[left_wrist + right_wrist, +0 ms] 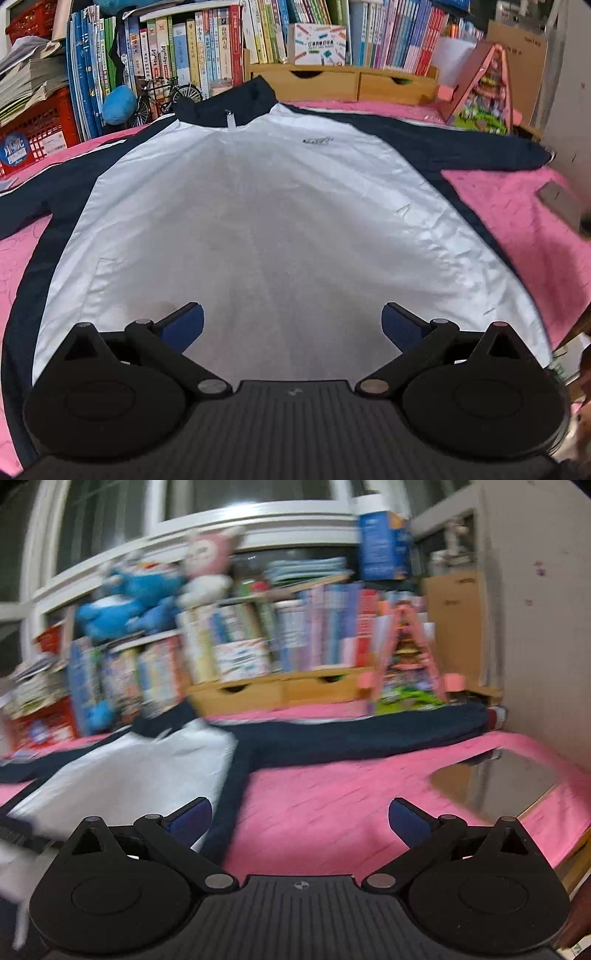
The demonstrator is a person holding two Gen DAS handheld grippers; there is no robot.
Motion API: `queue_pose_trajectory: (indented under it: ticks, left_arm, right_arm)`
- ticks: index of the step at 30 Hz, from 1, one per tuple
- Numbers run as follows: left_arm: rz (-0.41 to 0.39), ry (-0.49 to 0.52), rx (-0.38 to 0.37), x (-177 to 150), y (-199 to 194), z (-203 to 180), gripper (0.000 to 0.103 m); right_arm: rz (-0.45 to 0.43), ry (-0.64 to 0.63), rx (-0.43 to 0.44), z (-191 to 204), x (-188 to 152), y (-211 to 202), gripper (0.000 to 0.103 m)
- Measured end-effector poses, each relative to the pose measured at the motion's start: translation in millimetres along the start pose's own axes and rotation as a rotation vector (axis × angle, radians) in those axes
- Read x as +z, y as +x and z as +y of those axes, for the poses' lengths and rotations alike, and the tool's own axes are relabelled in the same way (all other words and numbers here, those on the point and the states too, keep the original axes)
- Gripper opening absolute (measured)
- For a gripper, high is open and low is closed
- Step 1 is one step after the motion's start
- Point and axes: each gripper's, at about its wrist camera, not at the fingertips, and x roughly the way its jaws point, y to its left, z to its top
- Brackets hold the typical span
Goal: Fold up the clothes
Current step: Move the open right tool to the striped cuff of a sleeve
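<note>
Here, the jacket (266,206) (white-fronted) lies flat on a pink cloth (517,206).

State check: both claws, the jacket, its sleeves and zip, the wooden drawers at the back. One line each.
left claw: open, empty, over the jacket's white front
right claw: open, empty, over the pink cover; view blurred
jacket: spread flat, front up, unfolded
right-hand sleeve: stretched out sideways
left-hand sleeve: stretched out sideways
zip: closed up to the collar
wooden drawers: shut
</note>
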Motion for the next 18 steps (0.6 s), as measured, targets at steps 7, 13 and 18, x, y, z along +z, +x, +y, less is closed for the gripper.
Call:
queue_pose_trajectory:
  ticks: [7,13,18]
  left_arm:
    - [-0.004,0.025,0.017,-7.0,10.8,0.0,0.103]
    - [-0.026,0.051,-0.027,-11.0,7.5,5.6,0.103]
    - [-0.011,0.058,-0.048,-7.4,7.7,6.6,0.103]
  right_arm:
    - [-0.025,0.201,-0.146,-96.8,42.2,84.1,0.103]
    - [0.017,0.342,-0.219,-171.7,66.4,155.5,0.103]
    - [0.069,0.402,-0.276,-209.2,78.9,216.6,0.103]
